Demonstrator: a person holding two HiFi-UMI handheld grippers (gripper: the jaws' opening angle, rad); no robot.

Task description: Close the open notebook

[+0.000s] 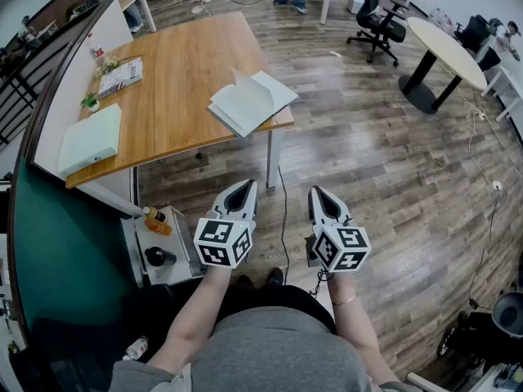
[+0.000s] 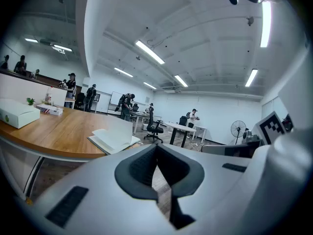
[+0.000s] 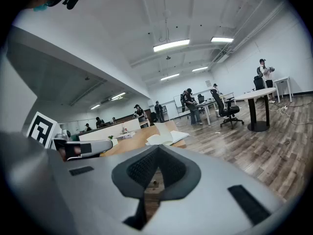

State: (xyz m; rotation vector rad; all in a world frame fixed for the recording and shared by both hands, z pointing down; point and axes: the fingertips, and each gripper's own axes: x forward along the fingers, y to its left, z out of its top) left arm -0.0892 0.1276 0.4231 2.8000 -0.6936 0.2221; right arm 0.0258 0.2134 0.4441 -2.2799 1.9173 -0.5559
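Two grippers are held side by side out in front of the person, well short of the wooden table (image 1: 176,72) and above the plank floor. The left gripper (image 1: 243,188) has its jaws pressed together with nothing between them, and the right gripper (image 1: 320,194) is likewise fully closed and empty; neither touches anything. The open notebook (image 1: 249,100) lies at the near right corner of the table, far from both grippers, its pages spread and one leaf standing up from the middle.

Further left on the table sit a flat white box (image 1: 90,140) at the near left edge, a small potted plant (image 1: 91,101) beyond it and a printed magazine (image 1: 121,77) farther off still. Between the person and the table, to the left, stands a low white cabinet (image 1: 181,269) with an orange bottle (image 1: 155,220) and a dark bottle (image 1: 159,257) on top. A black cable (image 1: 283,211) runs along the floor from the table leg toward the person's feet. Far to the right are a black office chair (image 1: 377,24) and a round pale table (image 1: 445,51)
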